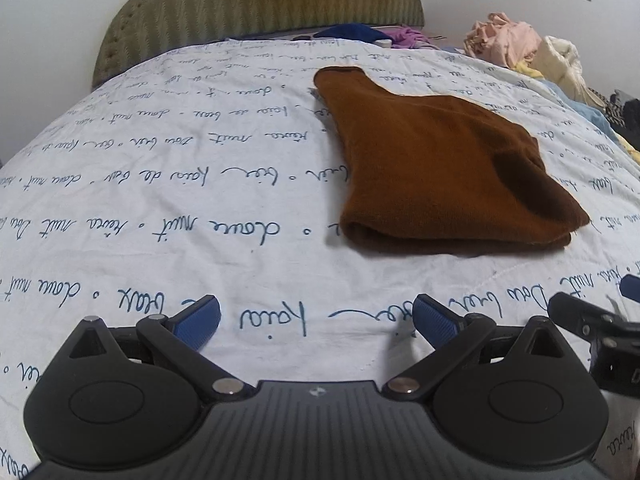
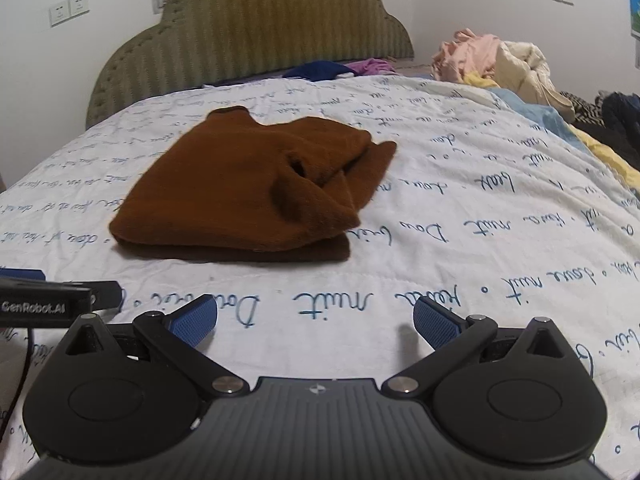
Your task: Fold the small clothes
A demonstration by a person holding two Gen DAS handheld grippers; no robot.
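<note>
A brown knitted garment (image 1: 436,164) lies folded on the white bedspread, its neck end pointing toward the headboard. In the right wrist view the same brown garment (image 2: 248,196) sits ahead and to the left, with a sleeve tucked over its right side. My left gripper (image 1: 316,322) hovers open over the bedspread, short of the garment's near edge, nothing between its blue pads. My right gripper (image 2: 316,320) is open too, near the front of the bed and clear of the garment. The two grippers are side by side; each shows at the edge of the other's view.
The white bedspread (image 1: 160,200) carries blue handwriting print. A green padded headboard (image 2: 248,36) stands behind. A heap of pink, cream and yellow clothes (image 2: 500,64) is piled at the back right; blue and purple clothes (image 2: 344,68) lie by the headboard. Dark items sit at the far right.
</note>
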